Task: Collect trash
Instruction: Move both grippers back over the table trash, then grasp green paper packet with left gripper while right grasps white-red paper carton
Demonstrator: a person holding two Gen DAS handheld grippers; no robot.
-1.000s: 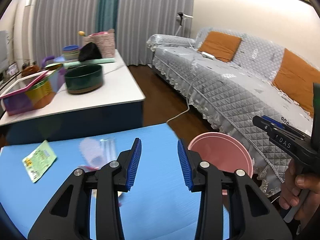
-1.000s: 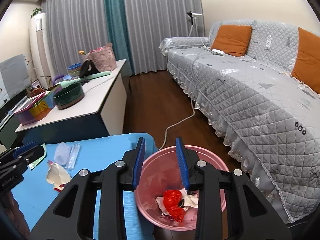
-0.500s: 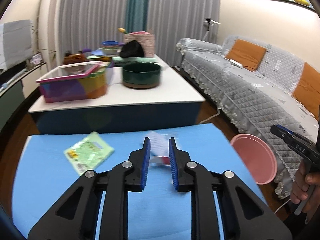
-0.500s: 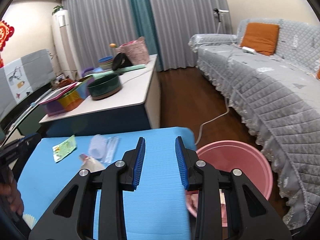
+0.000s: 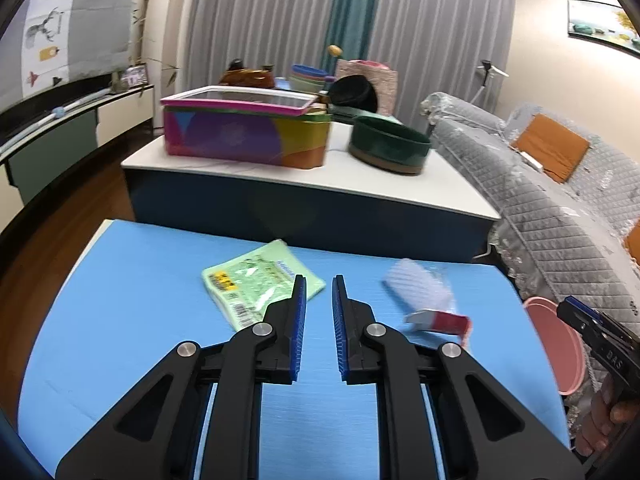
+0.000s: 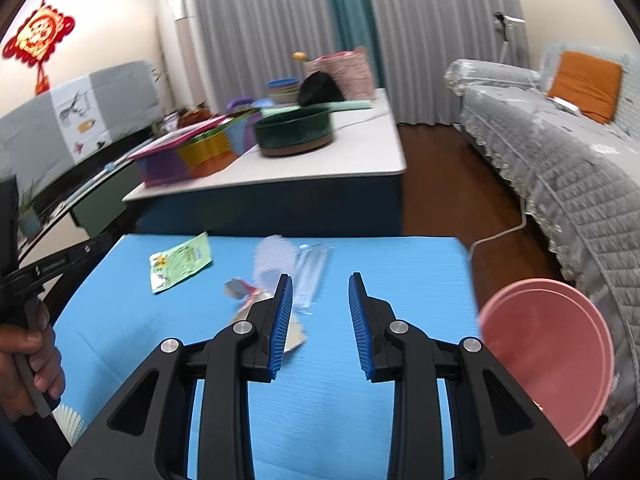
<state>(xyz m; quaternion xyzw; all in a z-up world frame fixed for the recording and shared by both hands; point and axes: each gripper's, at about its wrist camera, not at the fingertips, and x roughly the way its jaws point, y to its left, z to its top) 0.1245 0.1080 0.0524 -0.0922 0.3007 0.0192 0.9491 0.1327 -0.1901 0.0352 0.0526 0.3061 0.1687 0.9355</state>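
Note:
A green snack packet lies on the blue table, just ahead and left of my left gripper, whose jaws stand slightly apart and empty. A white wrapper and a red-and-white scrap lie to its right. In the right wrist view the green packet, the white wrapper, a clear wrapper and a crumpled scrap lie ahead of my right gripper, which is open and empty. The pink bin stands off the table's right edge.
A white-topped table stands behind, carrying a colourful box, a dark green bowl and other items. A grey-covered sofa runs along the right. A white cable lies on the wood floor.
Both grippers have swung left, away from the pink bin and toward the trash on the blue table. The left jaws have narrowed from wide open; the right jaws have opened wider.

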